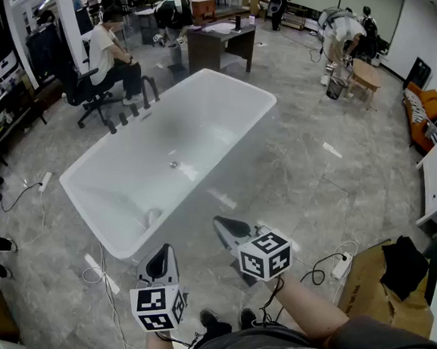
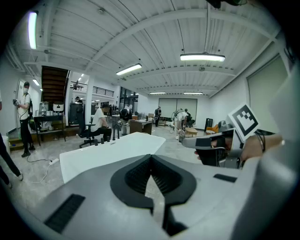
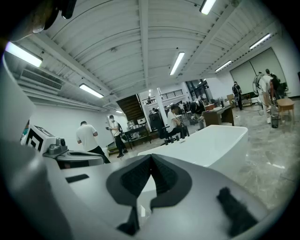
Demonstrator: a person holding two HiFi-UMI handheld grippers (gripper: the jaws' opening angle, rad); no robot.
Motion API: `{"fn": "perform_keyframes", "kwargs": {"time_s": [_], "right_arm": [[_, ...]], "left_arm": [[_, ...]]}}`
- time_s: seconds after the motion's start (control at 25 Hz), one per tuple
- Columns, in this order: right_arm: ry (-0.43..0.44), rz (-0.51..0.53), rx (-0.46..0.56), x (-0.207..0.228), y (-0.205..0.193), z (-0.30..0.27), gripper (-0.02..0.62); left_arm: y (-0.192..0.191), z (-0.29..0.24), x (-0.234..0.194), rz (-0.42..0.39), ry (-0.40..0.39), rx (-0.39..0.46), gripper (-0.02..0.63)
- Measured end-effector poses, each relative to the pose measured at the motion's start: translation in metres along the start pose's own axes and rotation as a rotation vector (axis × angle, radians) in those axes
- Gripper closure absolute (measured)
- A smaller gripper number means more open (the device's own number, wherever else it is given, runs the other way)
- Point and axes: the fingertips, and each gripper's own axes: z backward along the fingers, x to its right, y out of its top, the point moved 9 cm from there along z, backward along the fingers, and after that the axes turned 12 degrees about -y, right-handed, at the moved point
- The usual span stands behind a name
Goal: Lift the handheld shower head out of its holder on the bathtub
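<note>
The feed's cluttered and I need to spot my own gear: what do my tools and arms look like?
The left tool and right tool have light grey bodies with black ribbed pads. Each carries a cube of black-and-white square markers. The forearms are bare below a grey shirt.

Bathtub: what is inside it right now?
A drain on its floor and a small fitting near the close end; nothing loose. Both gripper views show only the outside of the bathtub, interior hidden.

Bare grey marble floor [image 1: 302,178] at centre right lies open up to the white freestanding bathtub [image 1: 81,165], whose hollow is unobstructed from above. Along its upper-left rim, dark upright fittings [image 1: 123,119] crowd together, with a seated person [image 1: 109,54] on a black office chair [image 1: 89,90] just behind them.
</note>
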Motion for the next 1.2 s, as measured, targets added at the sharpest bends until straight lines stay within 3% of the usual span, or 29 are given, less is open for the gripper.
{"fn": "perform_keyframes", "kwargs": {"time_s": [0.56, 0.8, 1.0, 1.2], "right_arm": [[0.034, -0.002, 0.028, 0.030, 0.002, 0.023, 0.569], [0.036, -0.018, 0.047, 0.065, -0.006, 0.047, 0.568], [0.014, -0.062, 0.039, 0.095, -0.011, 0.045, 0.568], [-0.023, -0.080, 0.024, 0.131, -0.010, 0.014, 0.568]], "left_arm": [[0.009, -0.023, 0.033, -0.011, 0.003, 0.005, 0.591], [0.003, -0.041, 0.059, 0.001, 0.002, 0.009, 0.591], [0.009, -0.067, 0.060, 0.010, -0.025, 0.000, 0.591], [0.012, -0.125, 0.042, -0.003, -0.053, -0.035, 0.591]]}}
